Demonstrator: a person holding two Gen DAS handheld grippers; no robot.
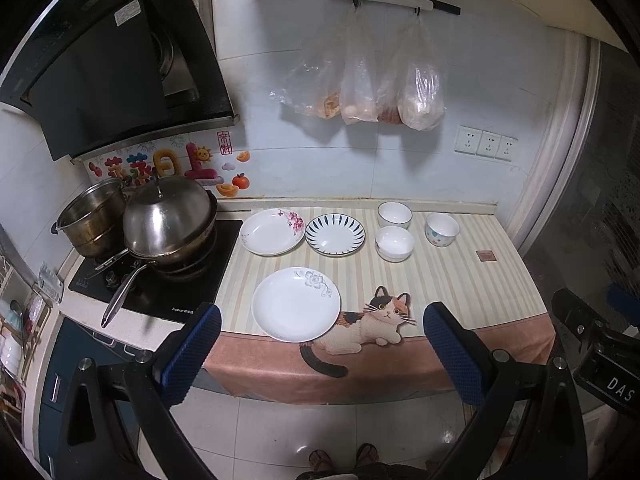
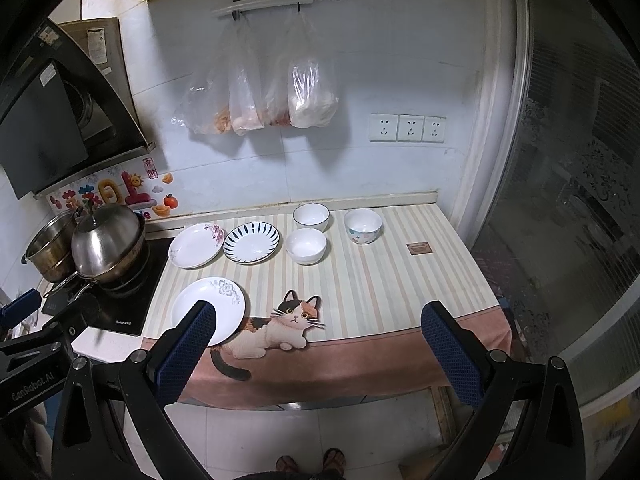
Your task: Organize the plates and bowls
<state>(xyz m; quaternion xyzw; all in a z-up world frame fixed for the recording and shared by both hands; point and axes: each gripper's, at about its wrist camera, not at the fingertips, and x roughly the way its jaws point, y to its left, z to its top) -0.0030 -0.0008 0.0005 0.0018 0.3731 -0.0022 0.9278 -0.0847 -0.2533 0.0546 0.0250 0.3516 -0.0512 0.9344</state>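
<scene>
While both grippers are hanging back over the floor, the counter (image 1: 460,280) is lying ahead under a striped cloth with a cat picture (image 1: 372,320). Nothing is being held yet, so I think the sorting is only just starting.

On the left, the stove (image 1: 160,280) is carrying a big pan with a shiny lid (image 1: 168,220) and a tall pot (image 1: 92,216), so the dishes are sitting on the cloth, clear of it.

The three plates are lying flat, each one alone. The plain white plate (image 1: 296,304) is sitting close to the front edge, easiest to reach. The pink flower plate (image 1: 272,232) and the blue striped plate (image 1: 335,234) are sitting side by side behind it, nearly touching.

The three bowls are standing upright to the right of the plates. Two white bowls (image 1: 394,214) (image 1: 394,242) are sitting one behind the other, and the spotted bowl (image 1: 441,229) is standing a little apart on the right. Plates could be stacked with plates, and bowls with bowls.

The left gripper (image 1: 320,352) is holding its blue fingers (image 1: 192,356) spread wide with nothing between them. The right gripper (image 2: 316,356) is doing the same, ready to close on a rim.
</scene>
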